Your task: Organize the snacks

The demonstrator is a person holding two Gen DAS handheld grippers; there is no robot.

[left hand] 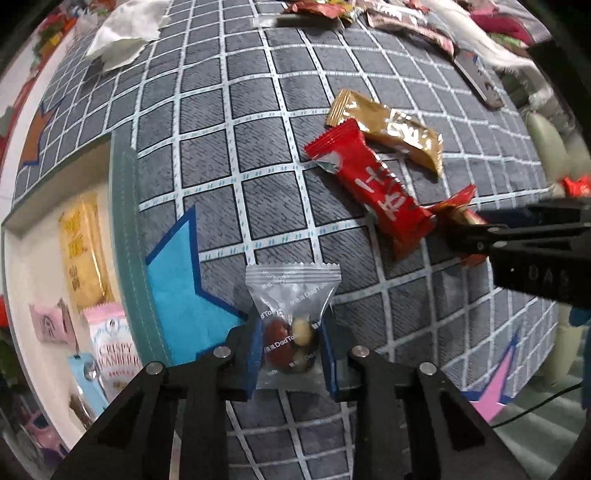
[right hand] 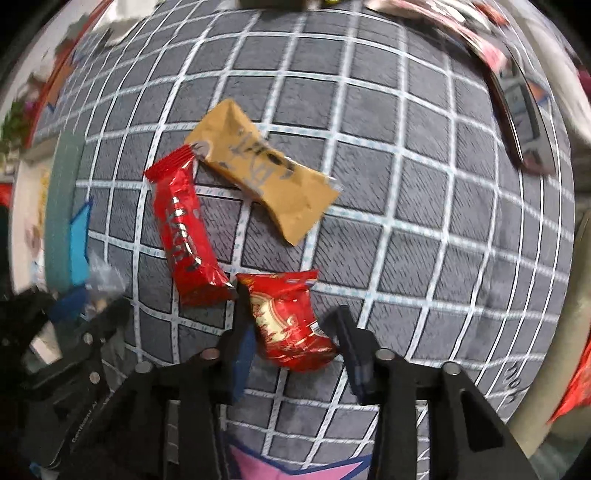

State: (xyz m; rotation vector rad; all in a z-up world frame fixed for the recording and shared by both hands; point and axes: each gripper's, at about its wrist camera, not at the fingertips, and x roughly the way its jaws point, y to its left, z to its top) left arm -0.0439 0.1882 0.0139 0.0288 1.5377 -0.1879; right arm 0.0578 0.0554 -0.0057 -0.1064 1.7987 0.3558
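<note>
My left gripper (left hand: pixel 291 350) is shut on a clear nut packet (left hand: pixel 291 306), its blue pads pressing both sides. My right gripper (right hand: pixel 291 332) has its jaws around a small red snack packet (right hand: pixel 291 325), the left pad touching it, the right pad a little off it; it shows at the right of the left wrist view (left hand: pixel 476 232). A long red bar (right hand: pixel 184 229) and a gold bar (right hand: pixel 266 173) lie on the grey grid mat (right hand: pixel 406 221) just beyond; both show in the left wrist view, red (left hand: pixel 373 188) and gold (left hand: pixel 388 125).
A white tray (left hand: pixel 22 258) at the mat's left edge holds a yellow packet (left hand: pixel 83 254), a pink pouch (left hand: pixel 114 350) and other snacks. More wrappers (left hand: pixel 406 18) and a white cloth (left hand: pixel 122 29) lie at the far edge. A dark curved object (right hand: pixel 524 110) lies far right.
</note>
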